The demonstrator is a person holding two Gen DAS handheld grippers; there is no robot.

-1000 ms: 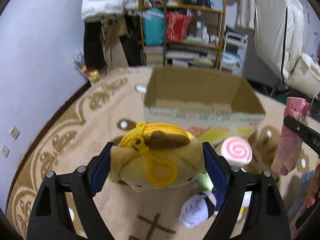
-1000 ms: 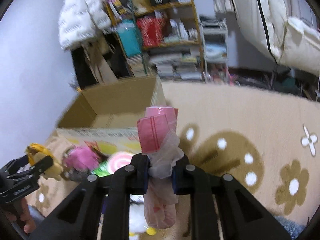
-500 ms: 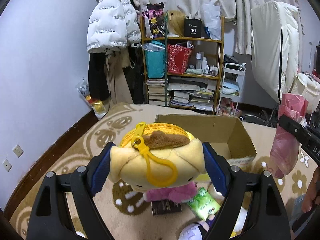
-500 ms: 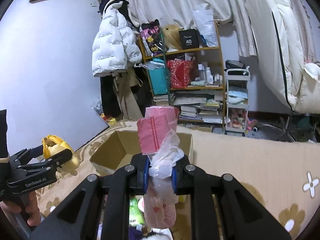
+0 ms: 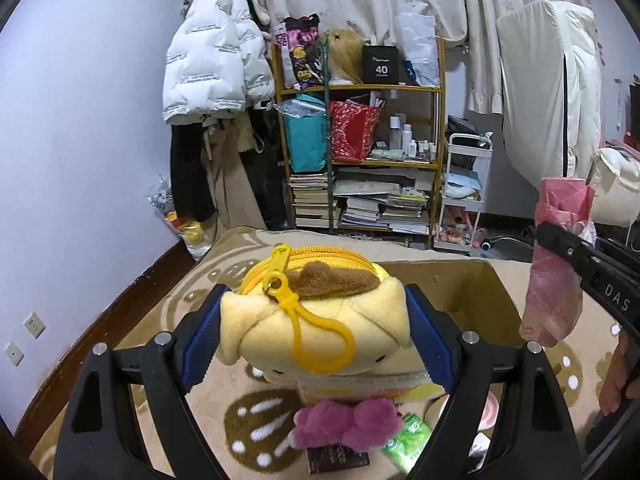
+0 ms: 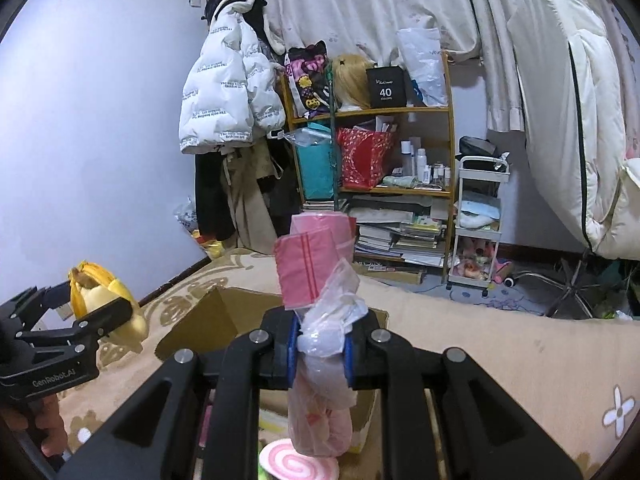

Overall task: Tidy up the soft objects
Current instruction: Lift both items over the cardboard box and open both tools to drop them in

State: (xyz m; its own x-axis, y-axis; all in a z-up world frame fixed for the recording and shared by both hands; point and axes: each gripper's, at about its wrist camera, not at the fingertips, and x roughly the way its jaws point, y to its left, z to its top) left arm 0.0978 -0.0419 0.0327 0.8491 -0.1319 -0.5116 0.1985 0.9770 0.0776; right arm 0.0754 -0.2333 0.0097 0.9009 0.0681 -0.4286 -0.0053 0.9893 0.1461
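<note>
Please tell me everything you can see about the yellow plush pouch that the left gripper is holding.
The yellow plush pouch is a soft animal-face shape in fuzzy fabric, with a brown patch on top, a yellow zipper along its upper edge and a yellow plastic clip hanging from the pull. The left gripper holds it in the air, its blue-padded jaws pressing both sides. It hangs in front of the cardboard box, above the floor items, touching nothing else.

Yellow plush pouch (image 5: 316, 320) with brown patch; pink-and-clear bag roll (image 6: 320, 320); beige carpet (image 5: 240, 412) with brown flowers beside the brown cardboard box (image 5: 472, 300).
</note>
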